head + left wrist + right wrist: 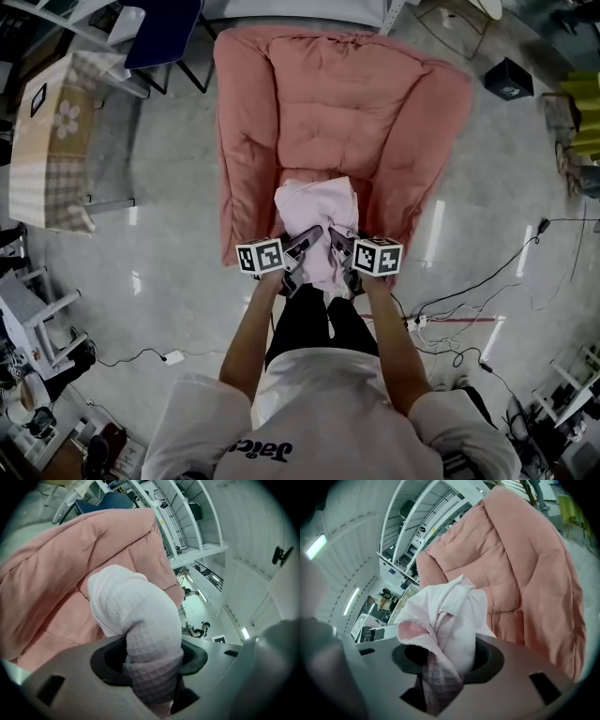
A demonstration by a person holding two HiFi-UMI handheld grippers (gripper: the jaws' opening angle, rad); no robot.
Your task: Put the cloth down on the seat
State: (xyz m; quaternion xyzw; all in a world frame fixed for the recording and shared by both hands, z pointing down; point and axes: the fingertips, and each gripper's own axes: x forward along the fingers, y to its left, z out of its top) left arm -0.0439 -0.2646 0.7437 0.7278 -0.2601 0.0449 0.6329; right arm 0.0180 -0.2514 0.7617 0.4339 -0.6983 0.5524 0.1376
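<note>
A pale pink waffle-weave cloth (317,217) hangs bunched between my two grippers, over the front edge of the seat of a pink padded armchair (347,103). My left gripper (302,251) is shut on the cloth (140,616), which bulges out of its jaws as a thick roll. My right gripper (339,246) is shut on the cloth's other end (445,620), folded and crumpled between its jaws. Both grippers sit close together at the chair's front edge. The far part of the cloth rests on the seat cushion.
A patterned box (52,141) stands at the left, with a blue chair (164,33) behind it. Cables (487,281) run over the grey floor at the right. The person's legs stand right in front of the armchair.
</note>
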